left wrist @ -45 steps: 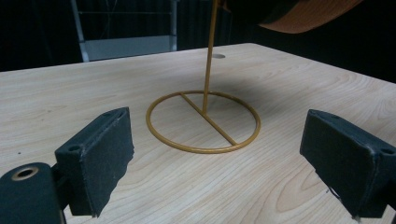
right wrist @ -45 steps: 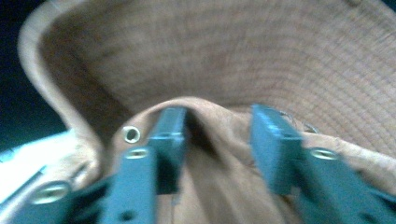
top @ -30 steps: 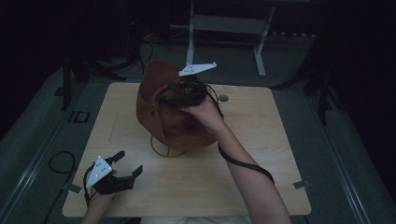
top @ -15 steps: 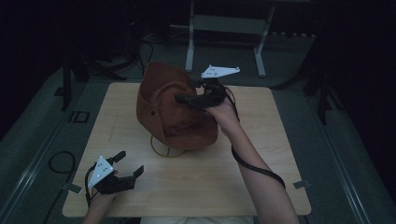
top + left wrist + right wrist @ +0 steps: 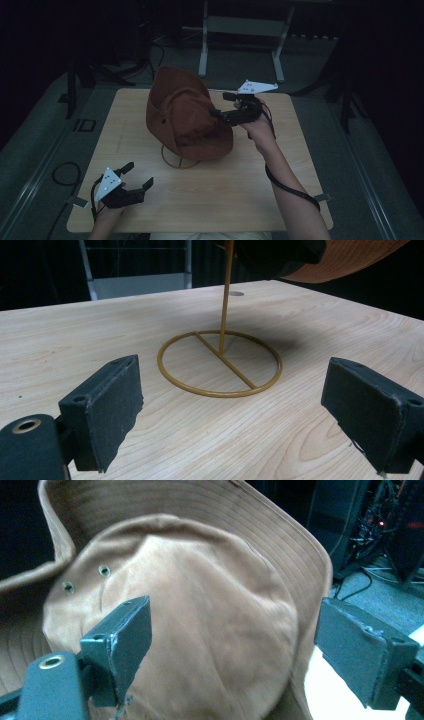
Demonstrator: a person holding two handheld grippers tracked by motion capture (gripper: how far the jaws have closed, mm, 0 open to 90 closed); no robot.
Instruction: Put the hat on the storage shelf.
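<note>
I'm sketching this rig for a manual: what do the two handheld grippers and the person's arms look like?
Both the left gripper and the right gripper are black, each with two blocky padded jaws and a pale grey three-cornered plate on top. A black cable trails along the right forearm. The forearms show no sleeves.

bare table (image 5: 240, 200) along the near edge, brown hat (image 5: 187, 117) on wire stand (image 5: 220, 362) blocking the middle
</note>
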